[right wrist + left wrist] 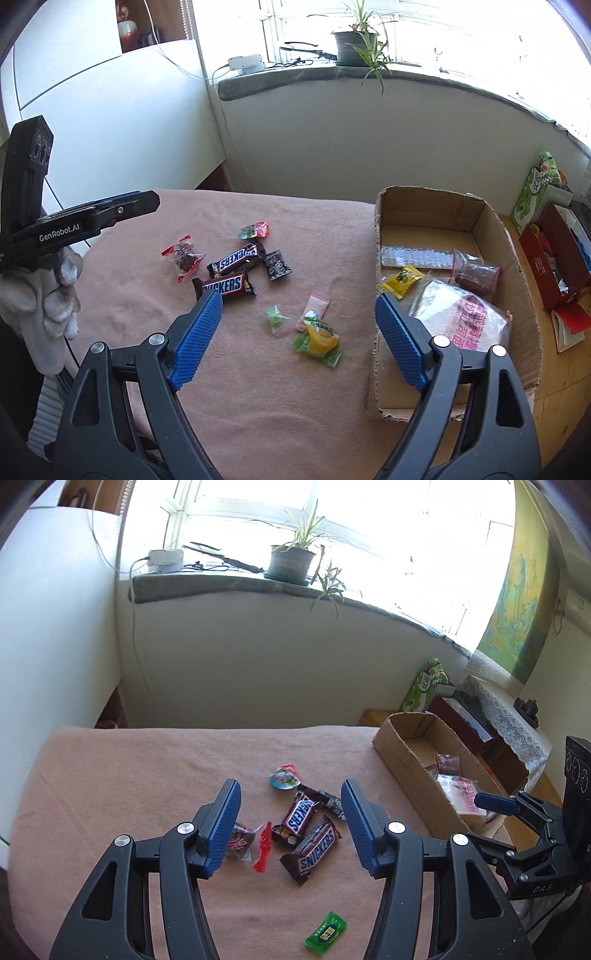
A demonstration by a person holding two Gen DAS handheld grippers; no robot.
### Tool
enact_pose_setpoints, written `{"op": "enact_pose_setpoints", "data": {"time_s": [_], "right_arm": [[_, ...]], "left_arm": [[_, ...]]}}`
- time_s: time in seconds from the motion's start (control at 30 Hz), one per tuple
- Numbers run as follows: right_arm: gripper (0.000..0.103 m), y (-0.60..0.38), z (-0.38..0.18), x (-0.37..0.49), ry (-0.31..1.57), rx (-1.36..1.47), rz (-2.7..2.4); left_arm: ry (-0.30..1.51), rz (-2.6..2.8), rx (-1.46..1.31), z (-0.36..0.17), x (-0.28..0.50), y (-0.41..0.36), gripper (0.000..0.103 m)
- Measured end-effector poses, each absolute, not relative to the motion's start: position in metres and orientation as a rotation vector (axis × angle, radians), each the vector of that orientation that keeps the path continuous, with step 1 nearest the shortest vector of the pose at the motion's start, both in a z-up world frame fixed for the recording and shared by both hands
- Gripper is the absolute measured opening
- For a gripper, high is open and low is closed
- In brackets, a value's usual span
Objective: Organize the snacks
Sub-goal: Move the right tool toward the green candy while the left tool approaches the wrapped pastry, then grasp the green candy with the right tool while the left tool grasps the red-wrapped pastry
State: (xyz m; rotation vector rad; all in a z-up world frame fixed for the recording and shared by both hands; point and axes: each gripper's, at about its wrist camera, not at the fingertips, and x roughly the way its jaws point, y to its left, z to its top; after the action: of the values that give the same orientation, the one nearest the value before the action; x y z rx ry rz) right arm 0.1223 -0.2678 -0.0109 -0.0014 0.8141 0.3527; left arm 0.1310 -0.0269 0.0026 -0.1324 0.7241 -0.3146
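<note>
Both tongs, left tongs (pixel 291 827) and right tongs (pixel 299 339), are hanging spread and empty over the table (pixel 147 768). Snickers bars (pixel 312 843) are lying between the left blades; the cardboard box (pixel 436 206) is sitting at two o'clock. I'd be lowering squarely over one bar, pinching across its width.

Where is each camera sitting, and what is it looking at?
Left wrist view: sits on the left gripper, looking down at the Snickers bars on the pink cloth; its own blue fingers show, open.
Right wrist view: sits on the right gripper, looking at loose candies and the cardboard box; its open fingers and a gloved hand show.
Shared: the Snickers bars, box, cloth, windowsill plant, and each other's gripper.
</note>
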Motion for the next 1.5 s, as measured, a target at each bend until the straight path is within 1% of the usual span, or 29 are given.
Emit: {"op": "enact_pose_setpoints", "data": {"time_s": [0.13,0.43,0.8,1.03,1.1,1.13,1.2,1.23,1.27,1.3,1.37,1.5], "right_arm": [[0.087,-0.236,-0.031,0.112,0.860,-0.021,0.420],[0.087,-0.172,-0.081,0.091,0.947,-0.088,0.523],[0.087,-0.146,-0.099,0.096,0.972,-0.127,0.524],[0.087,-0.136,-0.108,0.101,0.986,-0.168,0.532],[0.083,-0.135,-0.110,0.101,0.992,-0.181,0.528],[0.079,-0.133,-0.112,0.101,0.995,-0.191,0.526],[0.073,-0.132,-0.112,0.099,0.985,-0.217,0.513],[0.069,-0.132,-0.111,0.097,0.983,-0.226,0.507],[0.063,-0.132,-0.111,0.096,0.981,-0.234,0.504],[0.060,-0.132,-0.110,0.096,0.980,-0.241,0.502],[0.049,-0.133,-0.109,0.095,0.978,-0.250,0.502],[0.042,-0.136,-0.107,0.092,0.976,-0.248,0.503]], "left_arm": [[0.777,-0.274,-0.152,-0.018,0.130,-0.006,0.063],[0.873,-0.224,-0.194,-0.064,0.140,0.007,0.063],[0.889,-0.171,-0.137,-0.086,0.168,-0.007,0.063],[0.877,-0.184,-0.125,-0.087,0.175,-0.009,0.064],[0.875,-0.189,-0.120,-0.087,0.177,-0.012,0.064],[0.873,-0.190,-0.114,-0.088,0.178,-0.013,0.064],[0.867,-0.193,-0.112,-0.089,0.178,-0.013,0.063],[0.864,-0.195,-0.110,-0.090,0.181,-0.016,0.063],[0.860,-0.200,-0.108,-0.090,0.181,-0.016,0.060],[0.857,-0.211,-0.106,-0.090,0.180,-0.017,0.056],[0.847,-0.208,-0.081,-0.091,0.177,-0.020,0.055],[0.839,-0.207,-0.063,-0.090,0.172,-0.022,0.053]]}}
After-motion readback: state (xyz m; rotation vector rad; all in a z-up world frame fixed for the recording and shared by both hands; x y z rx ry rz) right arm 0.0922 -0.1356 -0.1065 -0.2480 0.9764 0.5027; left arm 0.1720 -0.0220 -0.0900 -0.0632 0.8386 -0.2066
